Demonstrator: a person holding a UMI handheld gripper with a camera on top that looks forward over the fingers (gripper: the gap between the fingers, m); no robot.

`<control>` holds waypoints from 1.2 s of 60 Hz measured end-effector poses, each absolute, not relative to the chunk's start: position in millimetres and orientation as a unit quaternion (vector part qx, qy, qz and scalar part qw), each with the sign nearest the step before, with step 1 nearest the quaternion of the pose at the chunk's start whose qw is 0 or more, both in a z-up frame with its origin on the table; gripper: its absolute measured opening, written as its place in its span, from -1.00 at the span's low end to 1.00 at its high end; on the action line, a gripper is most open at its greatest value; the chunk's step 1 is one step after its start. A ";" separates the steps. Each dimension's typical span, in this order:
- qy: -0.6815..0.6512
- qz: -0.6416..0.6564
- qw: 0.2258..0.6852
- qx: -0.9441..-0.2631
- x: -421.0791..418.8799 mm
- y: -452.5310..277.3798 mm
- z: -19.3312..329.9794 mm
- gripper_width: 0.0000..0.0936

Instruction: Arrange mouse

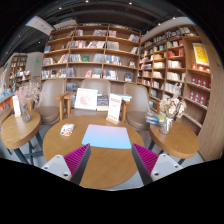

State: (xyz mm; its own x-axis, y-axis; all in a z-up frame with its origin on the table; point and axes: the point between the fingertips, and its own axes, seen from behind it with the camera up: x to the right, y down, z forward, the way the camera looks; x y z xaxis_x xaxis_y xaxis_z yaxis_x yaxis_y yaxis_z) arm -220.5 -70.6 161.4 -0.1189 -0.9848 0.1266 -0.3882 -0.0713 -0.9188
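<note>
Looking out over a round wooden counter (100, 165) in a room lined with books.

Starting at 9 o'clock: a smaller round table (14, 130) carrying a vase of pale twigs (28, 97); what the vase holds beyond the twigs is too small to tell.

Moving right: lying on the counter at about 10 o'clock from the gripper (110, 152), well ahead of the left finger, a small pale object (67, 129), possibly the mouse, though too small to tell for sure. Resting flat, apart from everything else, its long axis seeming to run from roughly 7 to 1 o'clock; which end is the front cannot be told.

Lying at 12 o'clock, just beyond the fingertips: a light blue mat (107, 137), bare on top, its long side running 9 to 3 o'clock.

Holding the jaws wide apart, gripping nothing, the magenta pads (75, 158) facing each other over bare wood.

Standing behind the counter, display boards (87, 98) and tall bookshelves (92, 55) packed with rows of books.

Finishing at 3 o'clock: another small table (178, 140) bearing a second vase (170, 108) of twigs, with more filled shelving (180, 65) rising behind it.
</note>
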 end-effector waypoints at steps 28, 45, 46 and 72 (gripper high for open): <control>0.584 -0.378 0.355 -0.624 -205.1 62.6 114.0 0.83; 0.585 -0.338 0.368 -0.638 -166.5 142.5 80.3 0.83; 0.586 -0.338 0.368 -0.638 -163.0 145.1 78.6 0.83; 0.616 -0.339 0.335 -0.627 -48.8 170.0 33.4 0.83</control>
State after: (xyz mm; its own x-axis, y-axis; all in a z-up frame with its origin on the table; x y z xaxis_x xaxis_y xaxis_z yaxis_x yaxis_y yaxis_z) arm -48.8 170.0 33.4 0.0100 -0.9999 0.0123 -0.5458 -0.0158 -0.8377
